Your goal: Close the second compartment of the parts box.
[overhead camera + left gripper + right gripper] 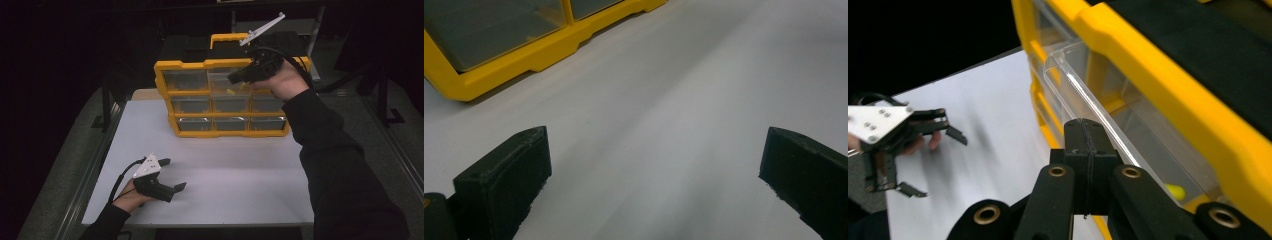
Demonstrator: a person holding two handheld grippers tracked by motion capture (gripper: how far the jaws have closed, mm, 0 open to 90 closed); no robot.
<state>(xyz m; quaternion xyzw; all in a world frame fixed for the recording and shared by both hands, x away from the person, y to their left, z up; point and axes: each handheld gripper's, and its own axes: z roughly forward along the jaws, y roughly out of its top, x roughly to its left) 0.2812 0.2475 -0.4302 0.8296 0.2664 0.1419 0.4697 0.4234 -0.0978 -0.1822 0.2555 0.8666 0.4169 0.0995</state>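
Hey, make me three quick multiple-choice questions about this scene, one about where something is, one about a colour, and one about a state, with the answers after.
1. Where is the right claw?
A. Flat on the table
B. At the organizer's top row of drawers
C. Below the table edge

2. What colour is the drawer organizer's frame?
A. Yellow
B. Red
C. Green

3. How does the left claw stand?
A. Shut on a drawer
B. Shut on nothing
C. Open, holding nothing

Answers:
1 B, the high view shows it raised at the top row, where a clear drawer sits pulled out.
2 A, its frame is yellow in all views.
3 C, its jaws stand wide apart over the bare white table.
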